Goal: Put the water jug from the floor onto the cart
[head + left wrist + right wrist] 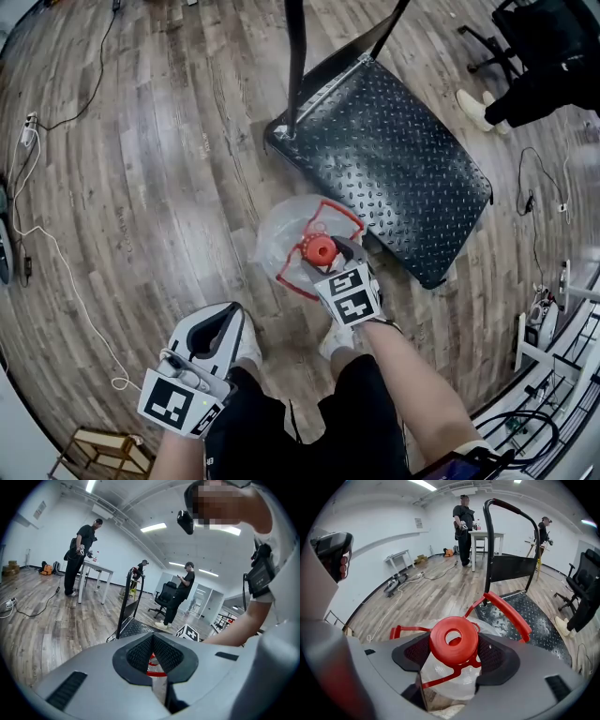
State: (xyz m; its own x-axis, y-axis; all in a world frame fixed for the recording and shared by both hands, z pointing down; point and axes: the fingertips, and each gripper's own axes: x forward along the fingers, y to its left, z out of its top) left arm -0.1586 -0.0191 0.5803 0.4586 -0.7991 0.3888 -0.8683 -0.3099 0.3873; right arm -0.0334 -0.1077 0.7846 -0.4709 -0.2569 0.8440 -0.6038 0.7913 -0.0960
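The clear water jug (279, 236) stands on the wood floor beside the black diamond-plate cart (398, 150). It has a red cap (321, 249) and a red carrying frame (330, 210). My right gripper (330, 259) points steeply down over the jug's neck. In the right gripper view the cap (453, 640) sits between that gripper's (454, 655) wide-open pads, which stand close to its sides without clearly pressing. The cart deck (520, 616) and its upright handle (488, 536) lie just behind. My left gripper (225, 315) hangs low at the left, shut and empty (153, 662).
My shoes (336, 339) stand just behind the jug. Cables (56, 253) trail over the floor at the left. A person beside an office chair (539, 75) is past the cart's far end. A wooden crate (103, 450) sits at the lower left, metal racks (553, 347) at the right.
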